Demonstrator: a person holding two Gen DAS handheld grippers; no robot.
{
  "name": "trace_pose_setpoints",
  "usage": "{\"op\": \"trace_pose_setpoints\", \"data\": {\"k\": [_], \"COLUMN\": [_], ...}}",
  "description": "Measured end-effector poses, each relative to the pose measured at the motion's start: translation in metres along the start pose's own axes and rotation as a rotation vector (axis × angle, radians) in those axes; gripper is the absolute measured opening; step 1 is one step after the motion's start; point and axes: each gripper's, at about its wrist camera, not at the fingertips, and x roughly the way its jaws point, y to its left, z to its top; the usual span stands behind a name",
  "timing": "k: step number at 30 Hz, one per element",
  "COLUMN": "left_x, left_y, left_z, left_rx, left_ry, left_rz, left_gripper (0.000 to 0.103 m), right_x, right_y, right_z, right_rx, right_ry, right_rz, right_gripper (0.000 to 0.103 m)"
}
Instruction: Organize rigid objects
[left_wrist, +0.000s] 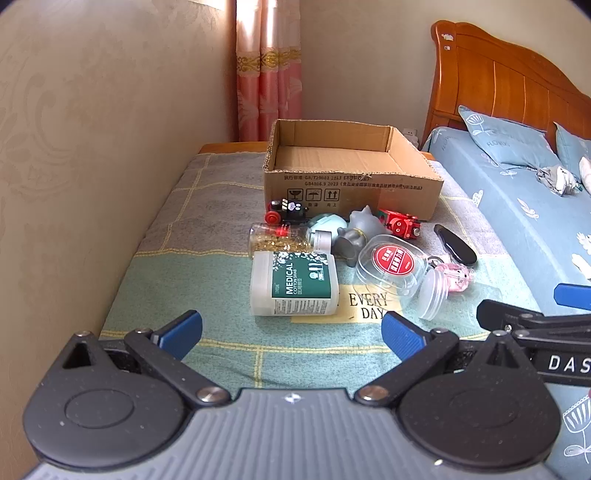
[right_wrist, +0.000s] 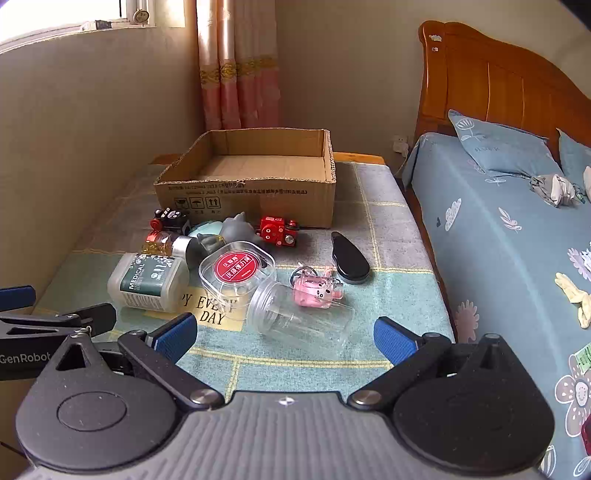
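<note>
Right wrist: one box (right_wrist: 258, 199), two toy trains (right_wrist: 277, 230).

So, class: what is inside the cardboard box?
The cardboard box shows only its bare creased floor and inner walls; nothing lies in it. The strip of floor just behind its near wall is hidden in both views, so something flat there cannot be ruled out.

The box (right_wrist: 255, 184) sits at centre frame on the cloth (right_wrist: 391, 240), the bed (right_wrist: 498, 240) to its right. Before it lie two toy trains (right_wrist: 168, 218) (right_wrist: 277, 230) with a figurine (right_wrist: 236, 229) between. Lower left lies the swab bottle (right_wrist: 147, 282); right of it a round case (right_wrist: 238, 271), then a keychain (right_wrist: 317, 290). A jar (right_wrist: 299, 317) lies on its side below these.
</note>
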Motion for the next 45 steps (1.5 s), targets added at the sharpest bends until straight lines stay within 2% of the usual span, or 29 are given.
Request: {"op": "trace_pose_setpoints", "data": {"k": [45], "left_x": [-0.0001], "left_y": [-0.0015], "left_z": [0.0032], "left_rx": [0.002], "left_ry": [-0.007], "left_rz": [0.0], "left_gripper": [0.102], "right_x": [-0.0033], "right_y": [0.0001], "right_z": [0.0025], "right_rx": [0.001], "right_ry": [-0.018], "right_rz": [-0.005], "right_gripper": [0.103]}}
